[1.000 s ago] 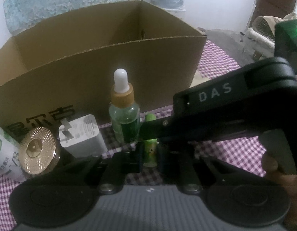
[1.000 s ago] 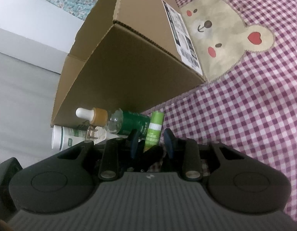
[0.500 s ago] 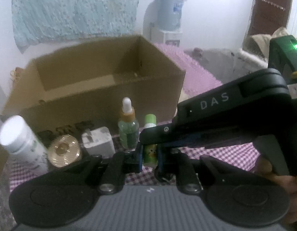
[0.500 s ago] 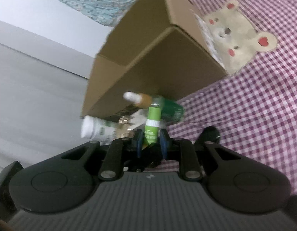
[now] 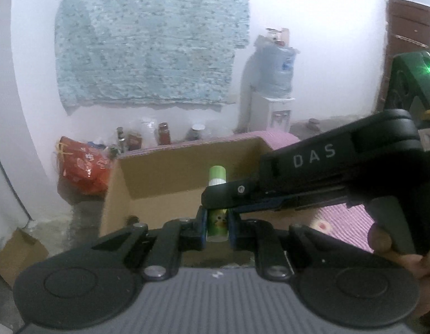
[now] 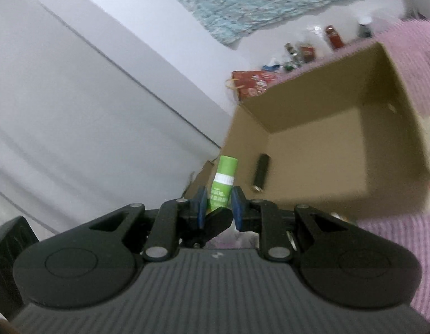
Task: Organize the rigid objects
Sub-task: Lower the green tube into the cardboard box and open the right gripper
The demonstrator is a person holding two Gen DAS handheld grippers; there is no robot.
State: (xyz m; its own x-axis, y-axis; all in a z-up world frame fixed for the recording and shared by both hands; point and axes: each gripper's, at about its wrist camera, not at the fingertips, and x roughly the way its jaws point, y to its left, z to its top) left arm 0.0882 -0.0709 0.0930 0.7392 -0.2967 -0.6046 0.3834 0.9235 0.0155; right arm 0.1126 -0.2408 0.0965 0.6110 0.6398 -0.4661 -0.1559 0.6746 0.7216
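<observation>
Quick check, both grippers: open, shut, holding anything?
Left gripper: shut on the green tube.
Right gripper: shut on the same green tube, above the cardboard box.

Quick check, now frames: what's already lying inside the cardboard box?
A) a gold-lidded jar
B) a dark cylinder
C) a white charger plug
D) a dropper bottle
B: the right wrist view shows only a dark cylinder lying on the floor of the cardboard box, while the green tube sits between the pads of the right hand-held gripper, outside the box.
</observation>
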